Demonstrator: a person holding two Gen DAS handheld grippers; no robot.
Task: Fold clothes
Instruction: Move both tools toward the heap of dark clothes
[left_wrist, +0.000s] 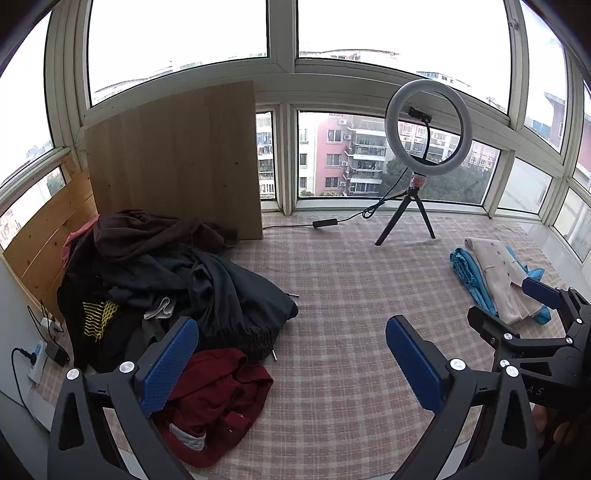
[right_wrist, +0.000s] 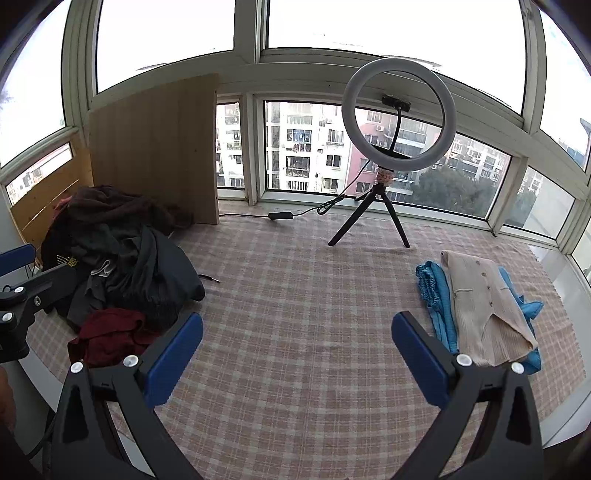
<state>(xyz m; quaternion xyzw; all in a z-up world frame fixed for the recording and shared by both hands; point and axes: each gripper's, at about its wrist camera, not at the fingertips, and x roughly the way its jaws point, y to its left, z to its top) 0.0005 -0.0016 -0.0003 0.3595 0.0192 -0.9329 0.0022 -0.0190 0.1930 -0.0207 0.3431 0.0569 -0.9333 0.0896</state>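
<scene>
Left tongs (left_wrist: 291, 363) agape; power strip (left_wrist: 37, 360) left view only.

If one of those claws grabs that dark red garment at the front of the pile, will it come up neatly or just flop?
Probably flop: the dark red garment lies crumpled in soft folds, so it should drape and hang loose. It looks thick, perhaps a little heavy. Its back edge touches the dark clothes pile, so it might drag a neighbour along.

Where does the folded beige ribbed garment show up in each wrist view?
Left wrist view: folded beige ribbed garment at far right, on blue clothing, just beyond the right tool.
Right wrist view: lower right, past the right finger.
Shared landmark: white ring light on black tripod, behind it.
</scene>
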